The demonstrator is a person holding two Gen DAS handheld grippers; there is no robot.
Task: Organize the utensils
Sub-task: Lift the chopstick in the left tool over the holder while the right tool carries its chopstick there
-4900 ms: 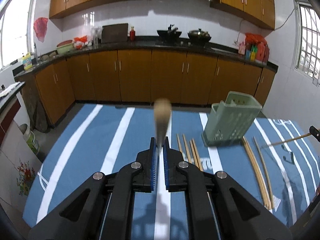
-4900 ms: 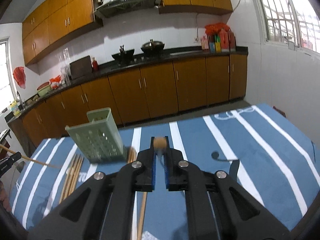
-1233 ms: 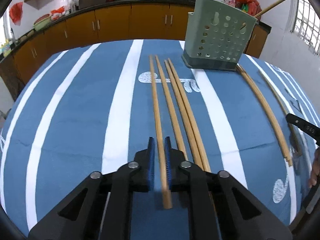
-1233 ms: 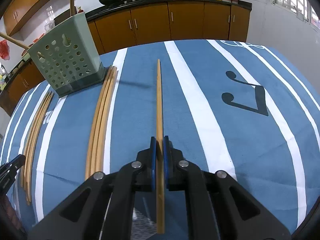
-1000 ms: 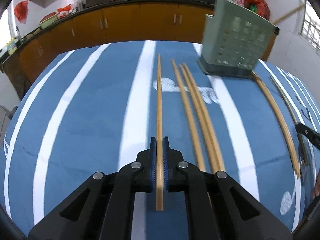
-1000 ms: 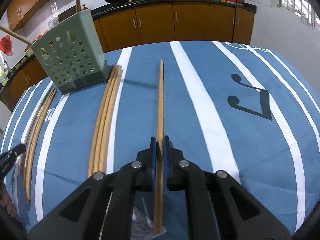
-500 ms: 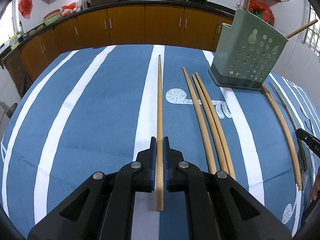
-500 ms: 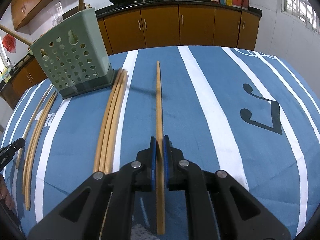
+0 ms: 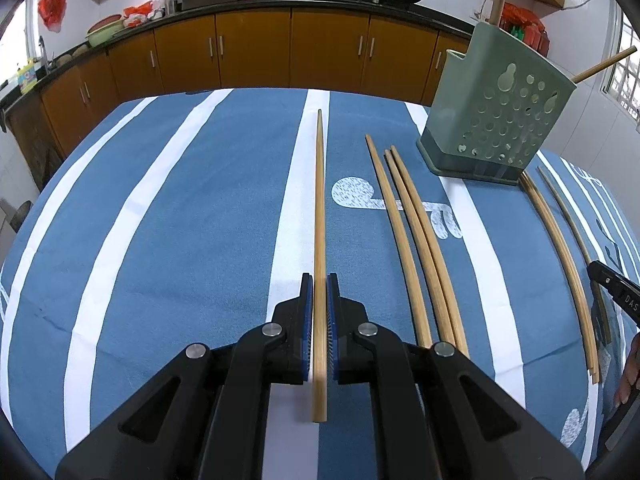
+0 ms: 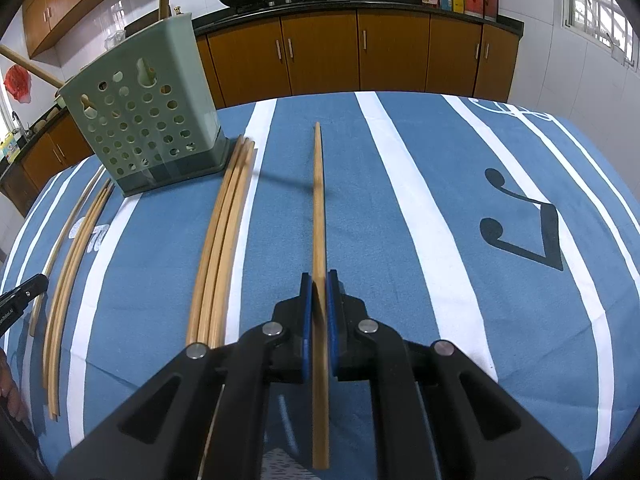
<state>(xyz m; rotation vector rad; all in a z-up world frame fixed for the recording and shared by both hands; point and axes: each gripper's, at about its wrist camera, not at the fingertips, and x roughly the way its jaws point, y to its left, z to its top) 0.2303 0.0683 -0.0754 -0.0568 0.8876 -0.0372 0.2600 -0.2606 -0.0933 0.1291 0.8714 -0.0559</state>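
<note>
My left gripper (image 9: 319, 280) is shut on a wooden chopstick (image 9: 319, 208) that points forward above the blue striped cloth. My right gripper (image 10: 319, 278) is shut on another wooden chopstick (image 10: 318, 200), held the same way. A green perforated utensil holder (image 9: 500, 108) stands ahead right in the left wrist view and ahead left in the right wrist view (image 10: 148, 116). Two chopsticks stick out of its top. Three loose chopsticks (image 9: 412, 236) lie right of my left gripper. A bundle of loose chopsticks (image 10: 222, 236) lies left of my right gripper.
More loose chopsticks (image 9: 560, 248) lie by the table's right side near the other gripper's tip (image 9: 616, 290). The table (image 10: 460, 184) is covered by a blue cloth with white stripes and music notes. Kitchen cabinets (image 9: 256, 52) stand beyond the far edge.
Since 1.2 s ago both grippers have lifted their chopsticks off the cloth and drawn back a little. Two chopsticks held 4.9 s ago now stand in the holder.
</note>
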